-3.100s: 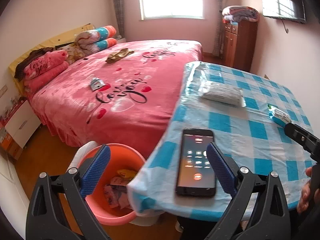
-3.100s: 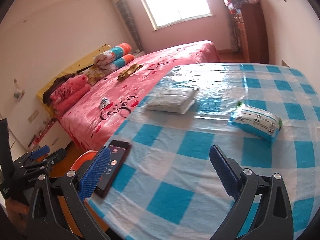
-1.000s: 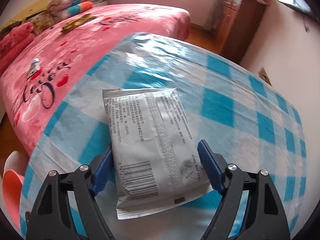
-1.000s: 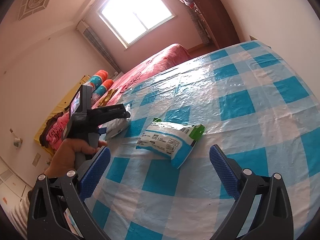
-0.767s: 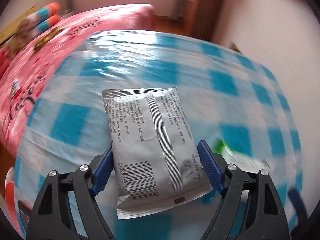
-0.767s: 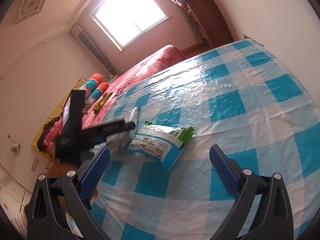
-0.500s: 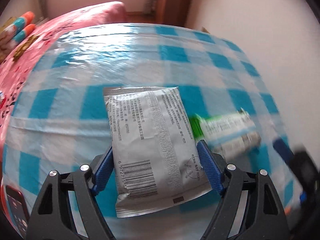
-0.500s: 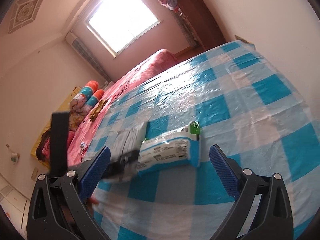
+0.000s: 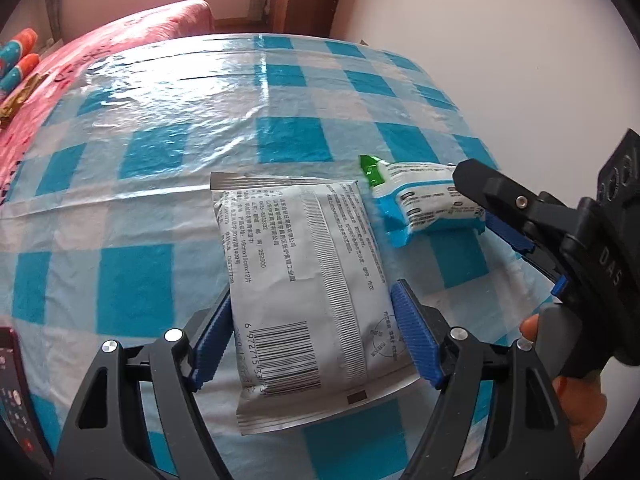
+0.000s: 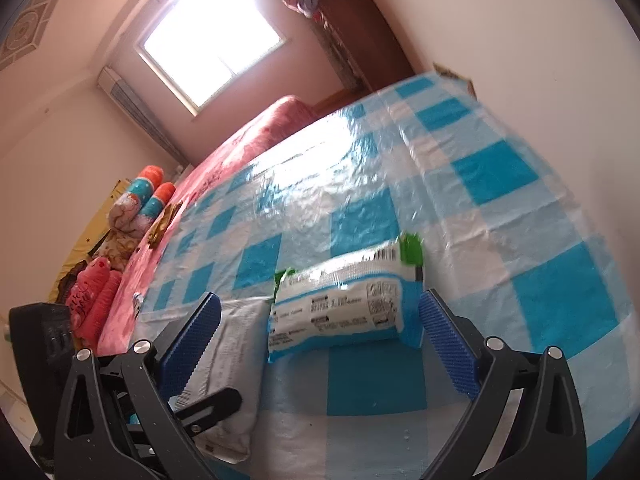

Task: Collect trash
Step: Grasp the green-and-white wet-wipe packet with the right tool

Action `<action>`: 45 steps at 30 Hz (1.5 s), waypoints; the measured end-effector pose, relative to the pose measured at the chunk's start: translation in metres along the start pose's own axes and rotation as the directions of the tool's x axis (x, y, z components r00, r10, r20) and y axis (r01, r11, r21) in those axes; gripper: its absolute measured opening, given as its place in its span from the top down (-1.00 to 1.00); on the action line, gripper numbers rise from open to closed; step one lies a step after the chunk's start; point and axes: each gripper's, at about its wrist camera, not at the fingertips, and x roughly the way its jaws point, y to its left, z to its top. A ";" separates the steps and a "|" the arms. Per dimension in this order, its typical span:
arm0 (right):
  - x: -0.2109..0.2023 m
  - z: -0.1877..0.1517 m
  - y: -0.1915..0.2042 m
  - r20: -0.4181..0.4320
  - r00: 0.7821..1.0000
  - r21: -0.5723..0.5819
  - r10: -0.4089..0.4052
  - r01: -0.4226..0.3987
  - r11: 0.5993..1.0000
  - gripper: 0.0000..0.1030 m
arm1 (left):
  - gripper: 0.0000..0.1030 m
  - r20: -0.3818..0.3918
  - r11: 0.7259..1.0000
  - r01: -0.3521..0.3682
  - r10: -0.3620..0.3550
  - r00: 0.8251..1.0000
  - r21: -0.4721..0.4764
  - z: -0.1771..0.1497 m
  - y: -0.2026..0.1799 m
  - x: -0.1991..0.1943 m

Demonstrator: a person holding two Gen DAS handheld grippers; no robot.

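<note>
A: Since three seconds back, both tools have left the table's near edge, where the phone lay. Left gripper (image 9: 312, 336) now has the grey packet (image 9: 304, 272) between its blue pads, clamped on it; its jaws have just been closing a little further on it.

B: Right side?

A: Right gripper (image 10: 320, 344) moved up to the blue-and-white packet (image 10: 344, 308). Jaws stand apart, one to each side of it. Right pad sits close to the packet's end, the left pad clear of it. No grip yet, as I read it.

B: Where do the two packets lie?

A: Blue-and-white one rests on the checked tablecloth (image 9: 280, 92), just beside the grey one's far corner. Whether the grey one is lifted or resting on the cloth, I cannot tell. Phone (image 9: 12, 384) shows only as a sliver at the left wrist view's lower left.

B: Progress?

A: Early to middle, I judge. One packet is in hand, the second bracketed but not taken. No bin shows in either view now, so nothing seen counts as binned. Left to do: close on the second packet, carry both off the table, drop them in the bin.

B: Other trash?

A: None visible on the cloth. Bed (image 10: 224, 168) beyond is too blurred to check.
</note>
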 end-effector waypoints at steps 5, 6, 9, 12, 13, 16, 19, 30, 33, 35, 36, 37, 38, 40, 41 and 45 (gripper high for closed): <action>0.008 -0.007 0.011 -0.053 0.996 -0.030 0.078 -0.079 0.996 -0.90 | -0.48 0.032 0.999 -0.048 0.049 0.998 -0.015 -0.007 0.013 -0.013; 0.009 -0.008 0.014 -0.065 0.993 -0.034 0.095 -0.097 0.995 -0.90 | -0.48 0.034 0.998 -0.055 0.056 0.998 -0.015 -0.007 0.015 -0.014; 0.016 -0.014 0.021 -0.128 0.972 -0.026 0.197 -0.202 0.979 -0.90 | -0.48 0.044 0.997 -0.075 0.076 0.996 -0.032 -0.012 0.025 -0.019; 0.018 -0.017 0.029 -0.163 0.947 -0.028 0.276 -0.284 0.958 -0.90 | -0.48 0.053 0.995 -0.090 0.092 0.994 -0.035 -0.014 0.030 -0.020; 0.016 -0.017 0.034 -0.163 0.946 -0.049 0.279 -0.290 0.956 -0.90 | -0.49 0.055 0.995 -0.094 0.096 0.994 -0.033 -0.014 0.030 -0.021; 0.010 -0.018 0.041 -0.127 0.969 -0.106 0.213 -0.227 0.968 -0.90 | -0.51 0.065 0.994 -0.111 0.111 0.992 -0.008 -0.014 0.028 -0.022; 0.002 -0.016 0.041 -0.054 0.997 -0.155 0.063 -0.071 0.985 -0.90 | -0.53 0.071 0.993 -0.121 0.121 0.990 0.008 -0.013 0.026 -0.019; 0.025 0.001 0.035 -0.033 0.996 -0.227 -0.085 0.075 0.971 -0.86 | -0.56 0.073 0.992 -0.126 0.126 0.989 0.003 -0.007 0.026 -0.008; 0.036 0.004 0.037 -0.060 0.994 -0.236 -0.094 0.077 0.969 -0.56 | -0.54 0.076 0.993 -0.121 0.122 0.990 -0.018 -0.006 0.028 -0.006; 0.043 0.007 0.038 -0.075 0.992 -0.249 -0.105 0.083 0.965 -0.56 | -0.52 0.079 0.992 -0.123 0.124 0.989 -0.026 -0.006 0.029 -0.006; 0.045 0.007 0.038 -0.080 0.991 -0.249 -0.107 0.084 0.965 -0.55 | -0.52 0.080 0.992 -0.124 0.126 0.989 -0.029 -0.006 0.029 -0.006; 0.047 0.008 0.038 -0.084 0.991 -0.249 -0.108 0.084 0.965 -0.54 | -0.51 0.080 0.992 -0.124 0.127 0.989 -0.033 -0.006 0.029 -0.006; 0.048 0.008 0.038 -0.090 0.990 -0.251 -0.111 0.085 0.964 -0.52 | -0.50 0.080 0.992 -0.124 0.127 0.989 -0.036 -0.006 0.030 -0.006; 0.051 0.008 0.039 -0.095 0.988 -0.265 -0.121 0.092 0.960 -0.51 | -0.48 0.082 0.991 -0.124 0.128 0.988 -0.049 -0.006 0.031 -0.006; 0.051 0.008 0.041 -0.095 0.987 -0.274 -0.129 0.099 0.957 -0.51 | -0.48 0.082 0.991 -0.124 0.128 0.988 -0.053 -0.006 0.031 -0.006; 0.054 0.006 0.046 -0.103 0.985 -0.303 -0.139 0.102 0.948 -0.24 | -0.47 0.086 0.990 -0.127 0.132 0.988 -0.064 -0.005 0.032 -0.007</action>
